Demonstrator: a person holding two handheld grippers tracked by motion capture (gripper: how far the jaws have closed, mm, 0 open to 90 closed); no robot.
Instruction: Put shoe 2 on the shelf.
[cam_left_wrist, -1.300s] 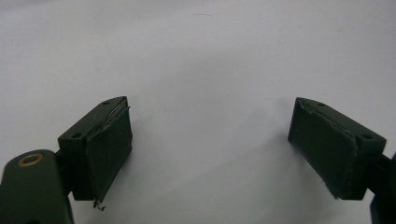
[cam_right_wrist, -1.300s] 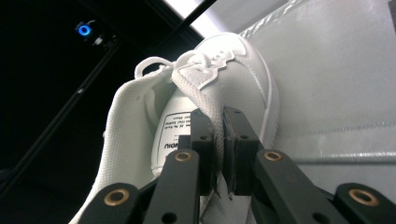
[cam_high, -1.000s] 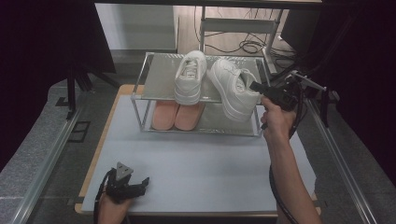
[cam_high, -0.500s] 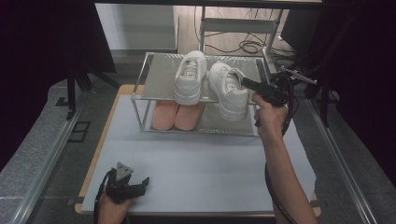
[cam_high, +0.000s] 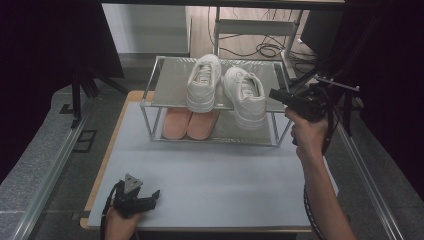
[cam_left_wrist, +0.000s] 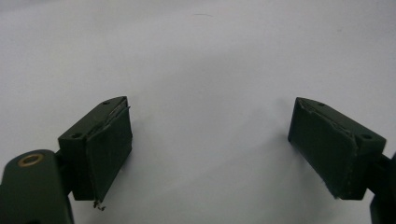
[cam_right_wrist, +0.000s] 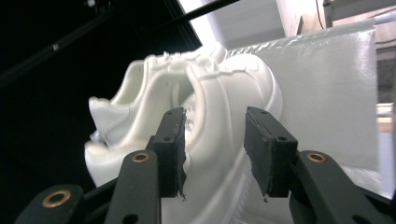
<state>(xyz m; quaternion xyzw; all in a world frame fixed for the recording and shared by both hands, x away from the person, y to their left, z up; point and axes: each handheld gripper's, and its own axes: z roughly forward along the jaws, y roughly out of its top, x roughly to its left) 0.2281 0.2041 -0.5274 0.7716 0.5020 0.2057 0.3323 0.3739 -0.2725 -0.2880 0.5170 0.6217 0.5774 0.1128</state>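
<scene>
A rack (cam_high: 150, 107) stands at the bench's (cam_high: 210, 175) far edge with two sneakers (cam_high: 204, 82) side by side on its top shelf, two insoles (cam_high: 190, 123) below them on the lower shelf's left part, the right claw (cam_high: 276, 95) just beside the rack's right end, and the left claw (cam_high: 150, 197) at the near left corner.

White sneaker (cam_high: 245, 94), upright on rack's top shelf (cam_high: 172, 85), toe toward the far edge, beside its pair (cam_high: 204, 82)
</scene>
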